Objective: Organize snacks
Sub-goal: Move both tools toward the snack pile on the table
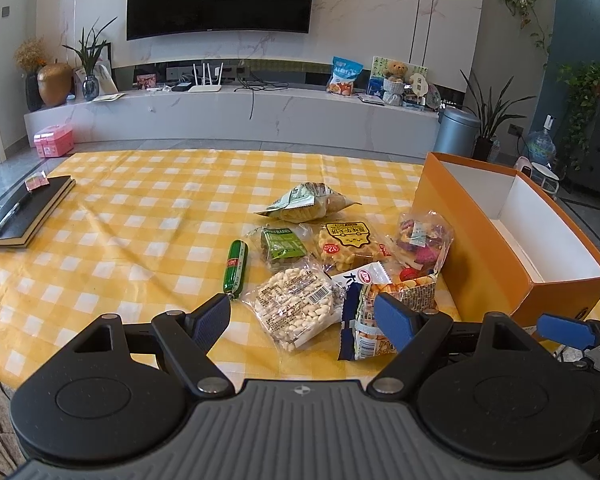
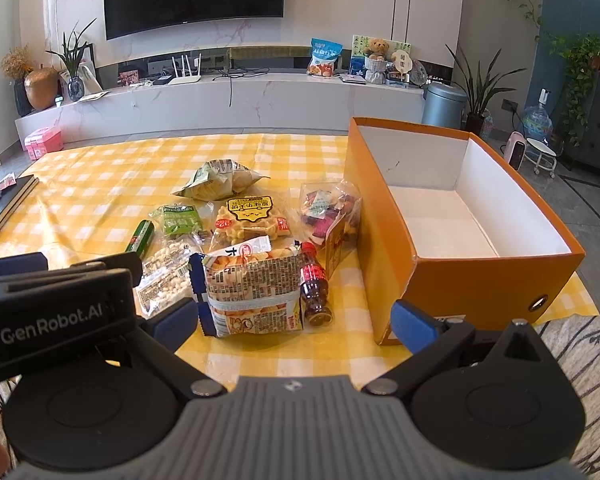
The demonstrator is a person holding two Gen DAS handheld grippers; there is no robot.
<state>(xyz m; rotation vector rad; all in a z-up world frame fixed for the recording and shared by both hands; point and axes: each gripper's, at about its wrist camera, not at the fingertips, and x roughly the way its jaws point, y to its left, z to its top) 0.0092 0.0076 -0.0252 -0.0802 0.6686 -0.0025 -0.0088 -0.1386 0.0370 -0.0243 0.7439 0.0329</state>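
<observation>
While both claws hang spread and empty over the counter's [image 1: 100,216] near edge, sorting has not begun: the orange box [image 2: 476,280] holds nothing, and the snack pile [image 2: 252,256] lies just left of it. Next, the right claw [image 2: 296,320] likely needs to close on the nearest packet [image 2: 256,292].

Notebook [image 1: 26,210] with pen [image 1: 10,214]

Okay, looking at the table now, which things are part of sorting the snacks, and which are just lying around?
For the job: orange box, peanut packet, green sausage, small cola bottle, mixed candy bag, yellow biscuit pack.

Just lying about: black notebook, pen.
</observation>
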